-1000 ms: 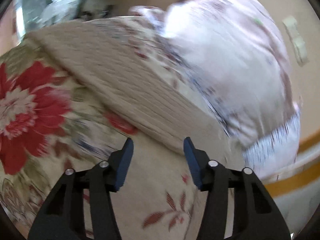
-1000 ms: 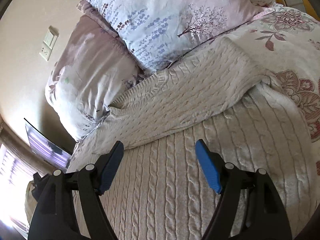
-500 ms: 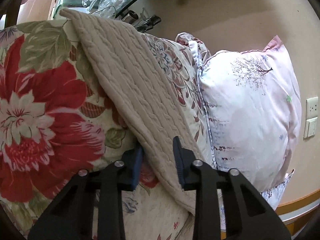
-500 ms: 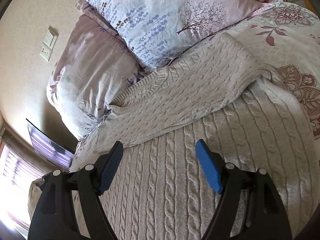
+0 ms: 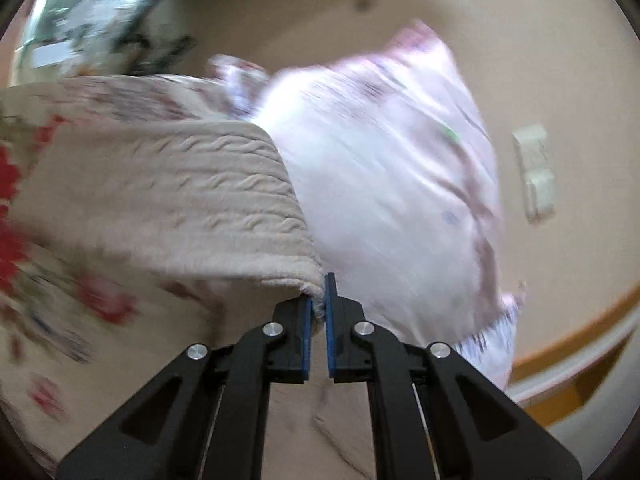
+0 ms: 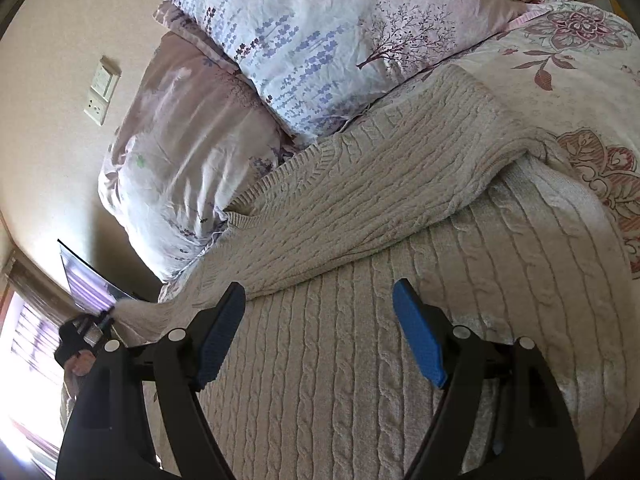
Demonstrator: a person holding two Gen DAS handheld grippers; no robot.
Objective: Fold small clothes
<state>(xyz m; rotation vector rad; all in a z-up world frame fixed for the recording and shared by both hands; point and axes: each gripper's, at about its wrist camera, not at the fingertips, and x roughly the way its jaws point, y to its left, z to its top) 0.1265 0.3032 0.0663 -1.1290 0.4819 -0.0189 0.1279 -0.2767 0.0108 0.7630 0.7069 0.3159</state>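
1. The cream cable-knit sweater (image 6: 360,320) lies spread on the bed, over the floral bedspread (image 6: 580,60), with one sleeve (image 6: 380,184) folded across its body.
2. The left gripper (image 5: 318,300) has its blue-padded fingers (image 5: 306,332) pressed almost together on a corner of the sweater (image 5: 180,208), and the knit hangs away from that pinch toward the bedspread (image 5: 60,320).
3. The left wrist view is smeared with motion blur, so the pinched part is probably a cuff or a hem edge; I cannot tell which.
4. The right gripper (image 6: 320,332) hovers above the sweater's body with its fingers (image 6: 420,336) spread wide and nothing between them.
5. Beyond the sweater's far edge, two pillows rest against the wall: a pale one with purple sprigs and a tree print (image 6: 340,32), and a mauve one (image 6: 180,152) beside it, partly under it.
6. A wall switch plate (image 6: 102,90) sits on the wall beyond the mauve pillow.
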